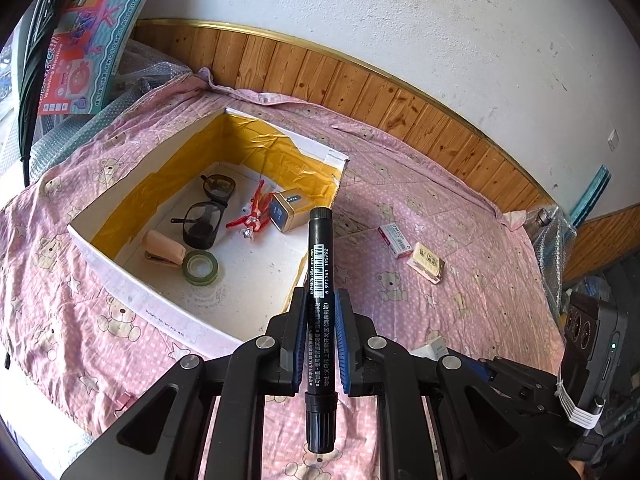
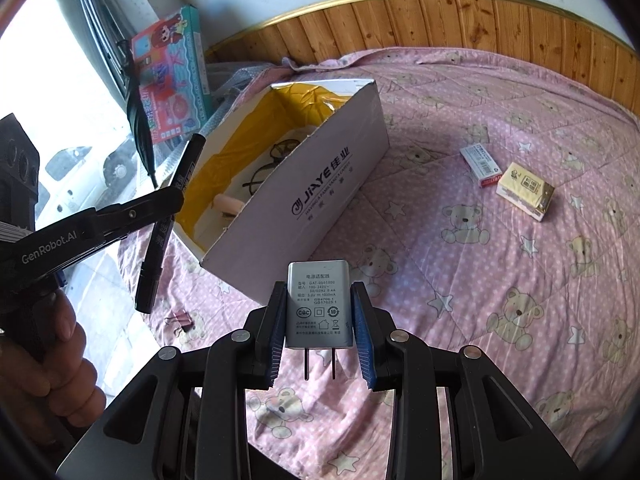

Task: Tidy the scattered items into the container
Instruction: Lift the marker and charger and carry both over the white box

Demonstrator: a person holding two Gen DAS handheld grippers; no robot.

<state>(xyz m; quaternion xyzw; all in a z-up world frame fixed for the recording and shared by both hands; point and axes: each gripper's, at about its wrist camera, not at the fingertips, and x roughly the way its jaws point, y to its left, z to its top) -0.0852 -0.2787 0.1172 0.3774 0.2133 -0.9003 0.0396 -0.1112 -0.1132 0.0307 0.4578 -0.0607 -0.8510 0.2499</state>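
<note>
The left hand-held gripper (image 1: 321, 312) clamps a light, stiff, smooth marker (image 1: 319, 276) mid-barrel, beside the box (image 1: 132, 300) on the bed (image 1: 460, 280). The right hand-held gripper (image 2: 319, 312) pinches a hard adapter (image 2: 319, 308) by its flat sides.

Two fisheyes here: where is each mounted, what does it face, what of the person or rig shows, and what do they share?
Left wrist: on the left gripper, looking along its fingers, shut on a black marker, down into the open box; the other gripper shows at right.
Right wrist: on the right gripper, clamping a grey power adapter, facing the box's printed side; the person's hand shows at left.
Shared: box, marker, pink bear quilt, two small packets.
</note>
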